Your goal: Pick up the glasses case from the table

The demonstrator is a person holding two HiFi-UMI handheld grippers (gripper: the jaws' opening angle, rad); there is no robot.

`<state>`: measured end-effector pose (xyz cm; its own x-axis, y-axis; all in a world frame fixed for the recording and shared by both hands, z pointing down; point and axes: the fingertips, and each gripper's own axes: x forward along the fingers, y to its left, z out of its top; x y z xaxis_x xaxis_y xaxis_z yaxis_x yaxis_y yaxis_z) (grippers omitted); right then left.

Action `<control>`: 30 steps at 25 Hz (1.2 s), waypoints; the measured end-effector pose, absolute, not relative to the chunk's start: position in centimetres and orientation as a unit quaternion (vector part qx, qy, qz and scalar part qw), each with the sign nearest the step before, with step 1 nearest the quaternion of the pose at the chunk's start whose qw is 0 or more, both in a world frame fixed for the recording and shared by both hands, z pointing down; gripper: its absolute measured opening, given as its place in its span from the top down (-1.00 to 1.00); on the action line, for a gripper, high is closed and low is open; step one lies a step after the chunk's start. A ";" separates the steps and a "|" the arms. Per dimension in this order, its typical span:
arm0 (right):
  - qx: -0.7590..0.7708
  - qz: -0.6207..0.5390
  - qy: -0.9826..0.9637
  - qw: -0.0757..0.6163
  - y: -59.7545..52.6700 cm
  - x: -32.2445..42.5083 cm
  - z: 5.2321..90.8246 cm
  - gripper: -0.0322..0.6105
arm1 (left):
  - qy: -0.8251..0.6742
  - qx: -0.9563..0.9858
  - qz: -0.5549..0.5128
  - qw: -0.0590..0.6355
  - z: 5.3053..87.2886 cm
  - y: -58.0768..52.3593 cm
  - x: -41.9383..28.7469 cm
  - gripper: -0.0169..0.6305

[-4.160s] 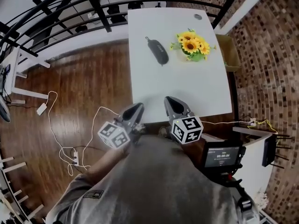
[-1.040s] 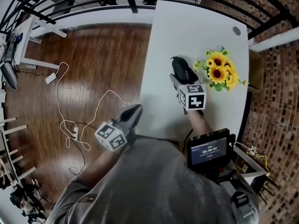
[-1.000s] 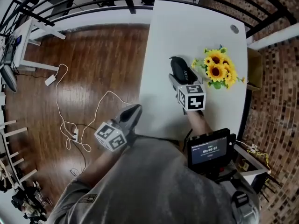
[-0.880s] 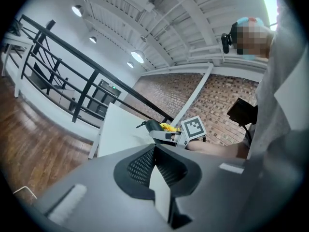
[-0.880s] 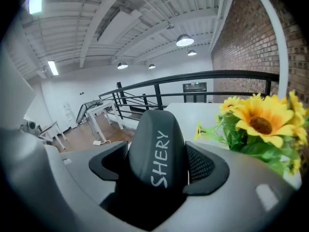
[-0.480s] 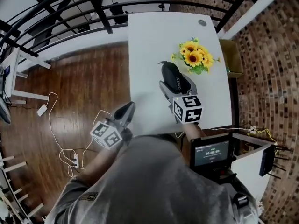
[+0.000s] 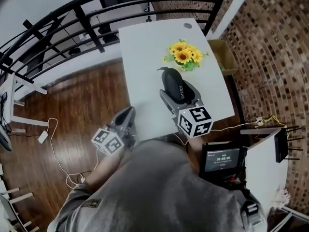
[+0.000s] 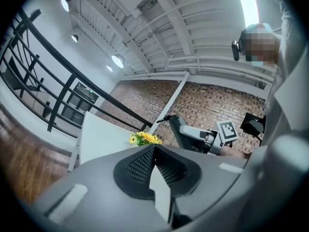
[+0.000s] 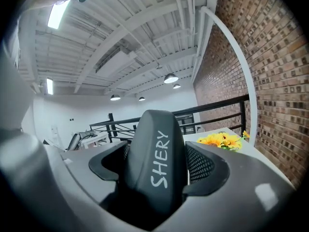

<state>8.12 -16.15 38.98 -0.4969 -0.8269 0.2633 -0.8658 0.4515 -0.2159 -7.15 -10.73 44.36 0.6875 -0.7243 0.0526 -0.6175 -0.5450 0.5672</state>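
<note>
The black, oval, hard-shell glasses case (image 7: 175, 82) with white lettering on its lid sits lengthwise between the fingers of the right gripper (image 7: 179, 95). One mesh-faced pad presses each long side, so the jaws stand wide but clamped on it. The near end of the case is buried deep in the gripper's throat, and the far end sticks out well past the fingertips. In the left gripper view the case is up off the tabletop, tilted against the brick wall.

The bunch of yellow sunflowers with green leaves (image 7: 183, 56) stands on the white rectangular table (image 7: 142, 45), just beyond and to the right of the case's far tip and apart from it. The left gripper (image 7: 126, 119) is well to the near left of the sunflowers, off the table's near edge, with its pads closed together on nothing.

Past the sunflowers on the right, an open brown cardboard box (image 7: 223, 57) sits against the brick wall (image 7: 270, 57). A black metal railing (image 7: 72, 19) runs behind and to the left of the sunflowers. Wooden floor (image 7: 63, 100) with a loose white cable (image 7: 53, 146) lies to their left
</note>
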 end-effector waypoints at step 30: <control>0.516 0.152 -0.843 0.011 -8.7 10.1 37.4 -0.29 | -0.340 0.897 -0.077 0.271 43.3 -8.7 -4.7 0.94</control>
